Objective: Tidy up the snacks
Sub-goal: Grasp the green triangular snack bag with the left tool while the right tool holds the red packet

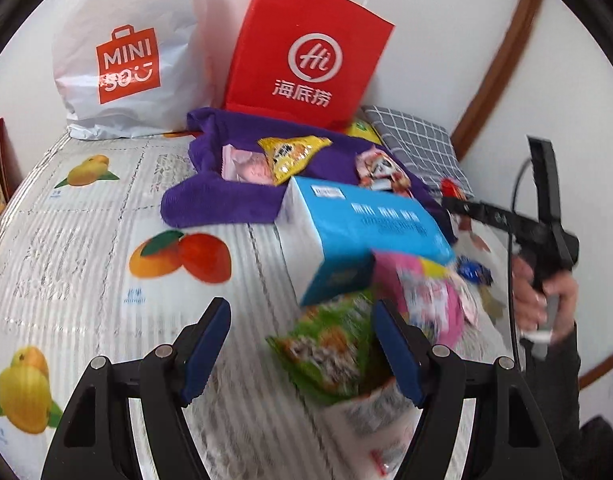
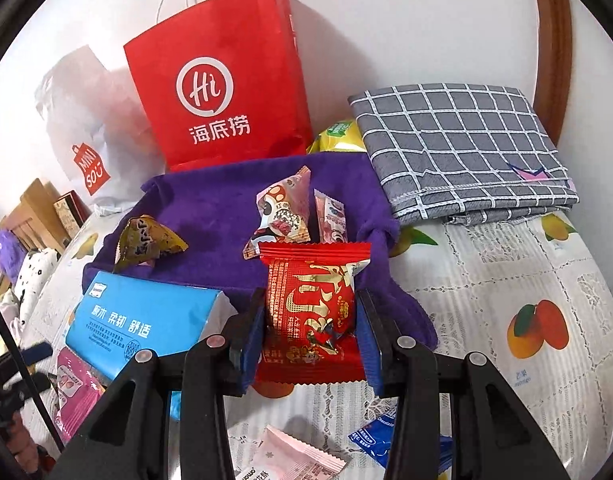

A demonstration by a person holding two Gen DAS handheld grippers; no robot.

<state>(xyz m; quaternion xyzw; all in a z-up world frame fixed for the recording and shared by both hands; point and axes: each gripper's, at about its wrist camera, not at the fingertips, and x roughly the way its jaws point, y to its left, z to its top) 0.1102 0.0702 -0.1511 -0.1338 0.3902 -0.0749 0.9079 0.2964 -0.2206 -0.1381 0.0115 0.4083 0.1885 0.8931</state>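
One red foil snack packet with gold lettering and crimped, saw-toothed ends (image 2: 310,312) is clamped between the blue pads of the right hand-held gripper (image 2: 311,334), held above the surface (image 2: 506,264), which is covered in a glossy cloth printed with mangoes. The left hand-held gripper (image 1: 302,354) is seen with its jaws apart and nothing between the pads; one blurred green plastic snack bag (image 1: 326,352) lies beneath it.

One soft purple plush towel (image 2: 210,216) is spread behind, and three small wrapped snacks are counted on it in the right wrist view: one olive-yellow pyramid-shaped packet (image 2: 148,244), one pink cartoon-printed packet (image 2: 282,212) and one narrow pink sachet (image 2: 332,216). One blue and white rectangular tissue pack (image 2: 146,320) rests at the towel's front edge. Two bags are stood against the wall: one stiff red paper bag with white cord handles (image 2: 222,88) and one crinkled white plastic bag (image 1: 126,48). One folded grey checked cloth (image 2: 458,144) lies to the right.
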